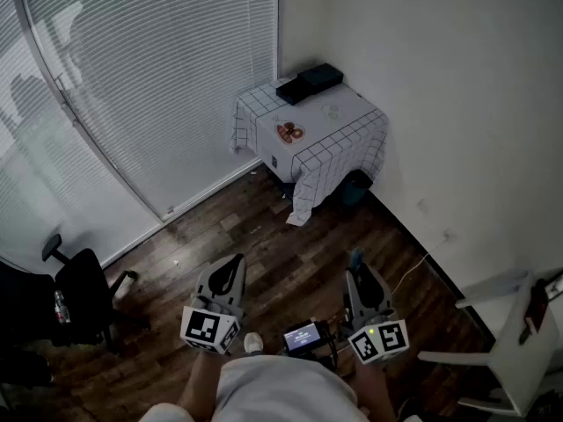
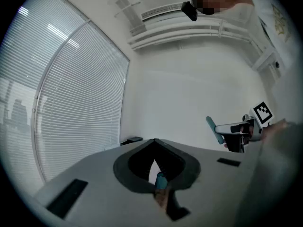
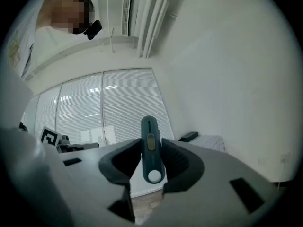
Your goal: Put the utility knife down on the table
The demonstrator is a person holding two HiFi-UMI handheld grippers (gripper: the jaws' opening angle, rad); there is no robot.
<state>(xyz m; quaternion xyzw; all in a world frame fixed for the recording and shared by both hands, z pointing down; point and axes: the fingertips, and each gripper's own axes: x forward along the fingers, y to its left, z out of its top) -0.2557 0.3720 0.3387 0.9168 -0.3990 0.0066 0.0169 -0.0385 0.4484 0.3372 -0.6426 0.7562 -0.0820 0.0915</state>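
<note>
Fingers (image 3: 182,163) of the right gripper (image 3: 150,144) clamp the utility knife (image 3: 149,150). Left gripper (image 2: 155,142) is closed and empty. Both are well apart from the table (image 1: 350,120).

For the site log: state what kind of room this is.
Probably an office corner: a wall of white window blinds, a black office chair on the dark wood-plank floor, and a small cloth-draped table.

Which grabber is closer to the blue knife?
Right. The right gripper is shut on the knife, which stands between its jaws. The left gripper is off to the knife's left in the head view, not touching it.
</note>
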